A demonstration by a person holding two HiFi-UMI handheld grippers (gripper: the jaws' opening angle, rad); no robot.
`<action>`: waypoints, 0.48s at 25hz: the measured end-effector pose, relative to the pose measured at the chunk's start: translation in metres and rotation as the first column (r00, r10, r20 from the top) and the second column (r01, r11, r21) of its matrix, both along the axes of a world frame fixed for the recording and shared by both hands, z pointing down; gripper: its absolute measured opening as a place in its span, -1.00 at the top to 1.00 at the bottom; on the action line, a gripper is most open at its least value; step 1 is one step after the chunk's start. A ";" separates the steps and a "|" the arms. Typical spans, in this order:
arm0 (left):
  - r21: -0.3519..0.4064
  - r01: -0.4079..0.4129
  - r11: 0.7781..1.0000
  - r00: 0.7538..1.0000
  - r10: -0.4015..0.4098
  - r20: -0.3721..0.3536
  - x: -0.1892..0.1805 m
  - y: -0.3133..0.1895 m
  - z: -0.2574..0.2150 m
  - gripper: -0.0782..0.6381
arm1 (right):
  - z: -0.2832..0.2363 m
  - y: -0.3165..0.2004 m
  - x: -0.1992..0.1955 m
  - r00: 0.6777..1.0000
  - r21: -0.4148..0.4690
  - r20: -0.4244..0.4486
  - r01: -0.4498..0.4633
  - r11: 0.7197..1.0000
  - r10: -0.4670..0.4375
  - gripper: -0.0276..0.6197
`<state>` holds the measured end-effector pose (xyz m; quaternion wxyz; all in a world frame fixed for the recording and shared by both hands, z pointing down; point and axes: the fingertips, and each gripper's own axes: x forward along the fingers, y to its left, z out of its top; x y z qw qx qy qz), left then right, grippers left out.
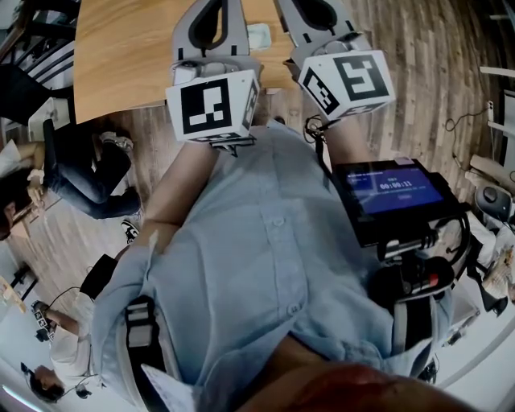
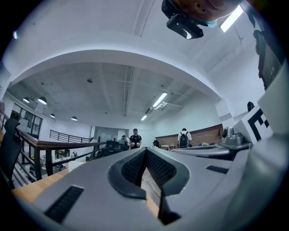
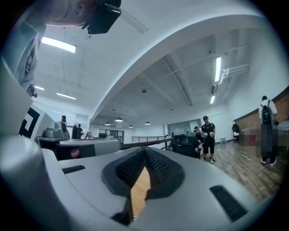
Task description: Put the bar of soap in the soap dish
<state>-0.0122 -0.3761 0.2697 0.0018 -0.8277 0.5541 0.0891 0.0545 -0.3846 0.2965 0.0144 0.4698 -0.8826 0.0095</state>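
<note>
Left gripper (image 2: 145,152) is pinched closed, empty, level above the wooden table (image 1: 121,56). A pale object (image 1: 259,36), maybe the soap dish, lies between the grippers; I can't make out the soap. Right gripper (image 3: 145,151) is closed and empty too. Best to tip down and open before reaching.

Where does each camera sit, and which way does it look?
Head view: on the person's head, looking down at the light-blue shirt, left claw, right claw and wooden table.
Left gripper view: on the left claw, facing level across the hall; jaws together.
Right gripper view: on the right claw, also level; jaws together.
Shared: each gripper view shows the other claw's black-and-white marker cube.
</note>
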 end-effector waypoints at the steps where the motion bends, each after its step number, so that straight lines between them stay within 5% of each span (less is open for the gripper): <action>1: 0.000 0.001 1.000 1.000 -0.001 0.001 0.000 0.000 0.000 0.76 | -0.001 0.000 0.000 1.000 0.001 0.000 -0.001 1.000 0.001 0.90; 12: -0.003 -0.003 1.000 1.000 0.003 0.001 0.001 0.000 -0.001 0.77 | -0.003 0.000 0.000 1.000 0.006 0.006 0.000 1.000 0.000 0.90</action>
